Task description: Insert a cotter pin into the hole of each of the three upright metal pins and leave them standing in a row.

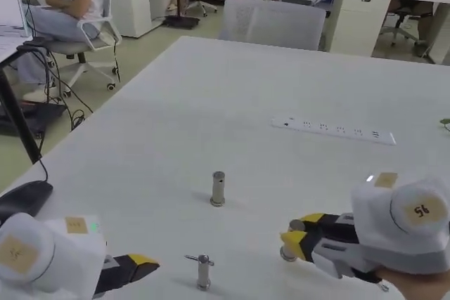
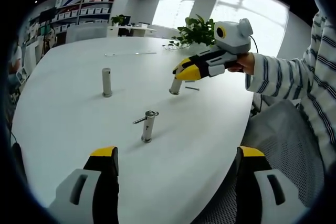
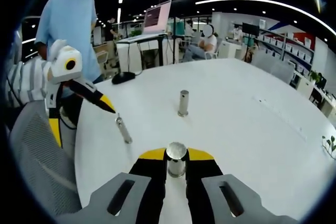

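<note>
My right tool [image 1: 294,237] is pressed together on the upper part of a short metal pin, the gripped pin [image 3: 177,164]. Its yellow-tipped jaws pinch the pin from both sides. In the left gripper view this pin leans a little, with its foot down at the white tabletop [image 1: 211,103].

My left tool [image 2: 177,155] has its jaws spread wide and holds nothing. It hovers low over the near edge of the tabletop. In the head view it sits at the lower left, with its yellow tip pointing toward the near pin [image 2: 148,127].

The near pin stands upright just ahead of the left tool. A cotter pin [image 2: 139,120] passes through the hole near its top, with one end sticking out sideways.

The far pin [image 1: 218,189] stands upright by itself farther in on the tabletop, apart from the other two.

A white power strip [image 1: 334,130] lies flat well beyond all three pins.
</note>
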Demonstrator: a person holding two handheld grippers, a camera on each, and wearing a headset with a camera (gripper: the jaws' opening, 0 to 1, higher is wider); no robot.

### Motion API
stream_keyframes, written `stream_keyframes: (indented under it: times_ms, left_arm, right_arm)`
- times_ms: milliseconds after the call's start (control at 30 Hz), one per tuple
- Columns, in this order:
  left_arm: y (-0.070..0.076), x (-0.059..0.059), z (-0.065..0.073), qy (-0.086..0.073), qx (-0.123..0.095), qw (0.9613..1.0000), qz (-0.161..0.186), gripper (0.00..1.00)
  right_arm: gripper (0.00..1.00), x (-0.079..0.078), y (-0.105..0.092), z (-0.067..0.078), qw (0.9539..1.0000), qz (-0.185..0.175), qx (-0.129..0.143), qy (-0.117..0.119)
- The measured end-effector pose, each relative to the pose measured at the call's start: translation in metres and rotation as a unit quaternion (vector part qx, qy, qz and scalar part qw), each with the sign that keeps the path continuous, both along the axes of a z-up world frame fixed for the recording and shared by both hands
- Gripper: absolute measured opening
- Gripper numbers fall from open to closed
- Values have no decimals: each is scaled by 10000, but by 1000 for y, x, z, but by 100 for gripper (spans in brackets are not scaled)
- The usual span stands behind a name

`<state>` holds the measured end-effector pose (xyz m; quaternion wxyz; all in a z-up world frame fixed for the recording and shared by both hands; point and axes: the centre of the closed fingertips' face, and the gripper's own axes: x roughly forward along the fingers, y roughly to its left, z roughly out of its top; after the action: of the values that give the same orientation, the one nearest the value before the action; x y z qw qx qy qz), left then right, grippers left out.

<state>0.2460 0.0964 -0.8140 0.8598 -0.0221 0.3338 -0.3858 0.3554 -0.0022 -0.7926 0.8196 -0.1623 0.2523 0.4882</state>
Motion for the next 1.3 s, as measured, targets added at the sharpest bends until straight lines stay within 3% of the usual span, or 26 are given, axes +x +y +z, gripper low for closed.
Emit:
stream_keyframes:
  times_ms: [200,500,900,1300]
  left_arm:
    - [-2,1,2,-26,13,10000,-38,93]
    - [-2,-5,-1,31,59,9999,-98,93]
    - [0,-8,-3,81,104,9999,-100,93]
    - [-3,-8,-2,77,132,9998,-156,93]
  right_arm:
    - [12,-17,-9,-3,10000,-25,-12,79]
    - [12,-29,-27,0,9999,-82,-53,75]
    - [12,-59,-55,-18,9993,-177,-233,247]
    - [12,-69,-52,-13,9994,-250,-102,207]
